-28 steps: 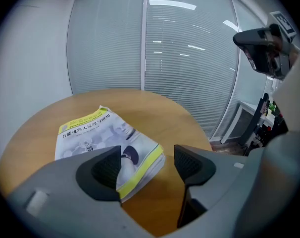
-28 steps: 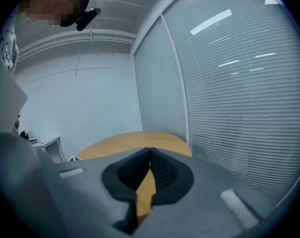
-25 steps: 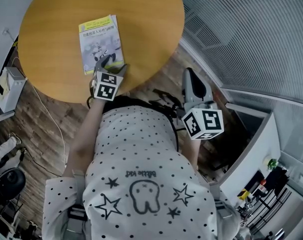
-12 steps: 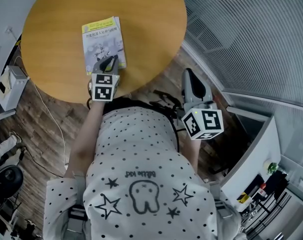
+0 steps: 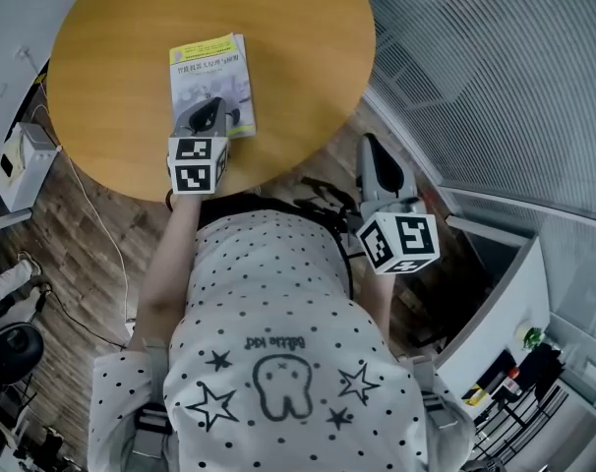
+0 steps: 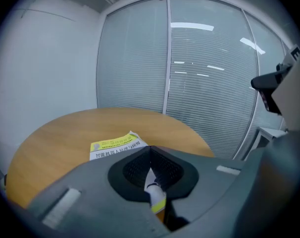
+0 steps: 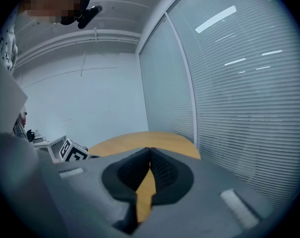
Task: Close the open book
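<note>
The book (image 5: 211, 84) lies closed, cover up, on the round wooden table (image 5: 298, 37); its white cover has a yellow band at the far edge. My left gripper (image 5: 215, 103) hovers over the book's near end with its jaws shut and nothing between them. In the left gripper view the book (image 6: 115, 145) shows just beyond the left gripper (image 6: 150, 148), and a strip of it is seen through the slit below the tips. My right gripper (image 5: 371, 146) hangs off the table's right edge, shut and empty. Through the right gripper (image 7: 150, 150) I see only the table (image 7: 140, 139).
A glass wall with blinds (image 5: 495, 77) curves round the table's right side. A white box (image 5: 21, 165) with a cable sits on the wood floor at the left. A white cabinet (image 5: 495, 303) stands at the lower right. My left gripper's marker cube (image 7: 73, 151) shows in the right gripper view.
My left gripper's jaws went from open at the book's near corner to shut, and it rose off the cover. The right gripper stayed put.
</note>
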`<state>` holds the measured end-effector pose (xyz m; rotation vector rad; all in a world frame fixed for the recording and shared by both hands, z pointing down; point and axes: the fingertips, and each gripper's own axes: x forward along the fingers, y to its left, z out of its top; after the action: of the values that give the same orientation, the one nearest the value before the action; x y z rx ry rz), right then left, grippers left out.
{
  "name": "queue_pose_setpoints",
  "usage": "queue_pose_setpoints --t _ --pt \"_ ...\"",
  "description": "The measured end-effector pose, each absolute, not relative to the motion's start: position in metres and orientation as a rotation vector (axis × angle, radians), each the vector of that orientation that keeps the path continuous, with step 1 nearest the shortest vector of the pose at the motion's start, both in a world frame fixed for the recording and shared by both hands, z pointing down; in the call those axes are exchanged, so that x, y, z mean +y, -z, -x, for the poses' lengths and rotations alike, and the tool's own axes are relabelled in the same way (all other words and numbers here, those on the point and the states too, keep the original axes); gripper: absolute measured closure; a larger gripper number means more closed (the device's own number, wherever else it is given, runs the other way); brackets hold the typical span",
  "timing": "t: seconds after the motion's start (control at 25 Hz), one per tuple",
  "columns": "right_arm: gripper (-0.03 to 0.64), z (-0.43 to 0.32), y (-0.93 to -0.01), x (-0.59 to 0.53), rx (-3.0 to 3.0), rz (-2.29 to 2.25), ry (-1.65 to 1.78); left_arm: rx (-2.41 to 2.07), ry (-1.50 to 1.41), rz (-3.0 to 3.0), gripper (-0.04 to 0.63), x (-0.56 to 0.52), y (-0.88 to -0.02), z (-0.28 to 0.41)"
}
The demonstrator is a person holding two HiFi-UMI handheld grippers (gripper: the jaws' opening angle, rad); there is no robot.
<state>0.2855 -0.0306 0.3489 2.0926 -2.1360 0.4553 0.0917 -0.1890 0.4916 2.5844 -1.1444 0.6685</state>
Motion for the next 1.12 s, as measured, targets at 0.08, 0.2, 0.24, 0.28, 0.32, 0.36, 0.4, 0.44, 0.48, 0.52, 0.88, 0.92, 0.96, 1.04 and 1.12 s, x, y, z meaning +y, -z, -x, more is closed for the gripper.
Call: queue_pose_setpoints --t 0.08,0.2,0.24,0.28,0.32,0.36,0.4,0.44,0.48,0.52,0.88,0.92,0.96,1.04,1.12 --pt "0.614 -0.282 -0.348 -0.035 -2.147 -2.078 -0.452 -1.142 -0.61 -2.589 0.586 -0.192 -0.476 -0.091" --pt "0.614 -0.277 -0.346 -0.039 -2.16 -2.061 -0.445 -1.178 -0.52 -2.613 0.586 -0.199 -0.447 -0.085" --pt "0.614 -0.276 -0.346 -0.041 -2.164 -2.056 -0.442 -1.195 -0.485 -2.618 0.586 -0.202 -0.436 -0.082" --pt "0.614 -0.274 -0.345 -0.043 -2.168 -2.05 -0.44 -1.212 -0.45 -2.622 0.586 -0.204 -0.426 -0.078" --pt "0.614 -0.271 -0.345 -0.046 -2.174 -2.044 -0.437 -1.228 -0.416 -2.626 0.586 -0.207 -0.416 -0.074" --pt "0.614 -0.269 -0.344 -0.048 -2.18 -2.036 -0.436 -1.241 -0.383 -2.632 0.586 -0.209 -0.406 -0.07" --pt "0.614 -0.266 -0.344 -0.05 -2.186 -2.028 -0.435 -1.252 -0.349 -2.639 0.586 -0.21 -0.396 -0.066" --pt "0.614 -0.263 -0.344 -0.052 -2.192 -2.018 -0.434 -1.261 -0.313 -2.644 0.586 -0.211 -0.386 -0.062" --pt "0.614 -0.26 -0.345 -0.054 -2.198 -2.008 -0.434 -1.27 -0.275 -2.649 0.586 -0.211 -0.375 -0.058" --pt "0.614 -0.256 -0.345 -0.056 -2.206 -1.997 -0.432 -1.28 -0.239 -2.656 0.586 -0.212 -0.365 -0.053" --pt "0.614 -0.225 -0.344 -0.074 -2.289 -1.884 -0.414 -1.406 -0.062 -2.683 0.586 -0.194 -0.303 0.007" --pt "0.614 -0.223 -0.344 -0.075 -2.295 -1.876 -0.412 -1.429 -0.052 -2.681 0.586 -0.191 -0.3 0.015" --pt "0.614 -0.22 -0.344 -0.076 -2.301 -1.868 -0.41 -1.449 -0.044 -2.677 0.586 -0.187 -0.298 0.023" --pt "0.614 -0.215 -0.345 -0.077 -2.314 -1.845 -0.408 -1.484 -0.034 -2.667 0.586 -0.177 -0.295 0.038" --pt "0.614 -0.211 -0.347 -0.077 -2.323 -1.824 -0.409 -1.511 -0.029 -2.659 0.586 -0.166 -0.291 0.05"
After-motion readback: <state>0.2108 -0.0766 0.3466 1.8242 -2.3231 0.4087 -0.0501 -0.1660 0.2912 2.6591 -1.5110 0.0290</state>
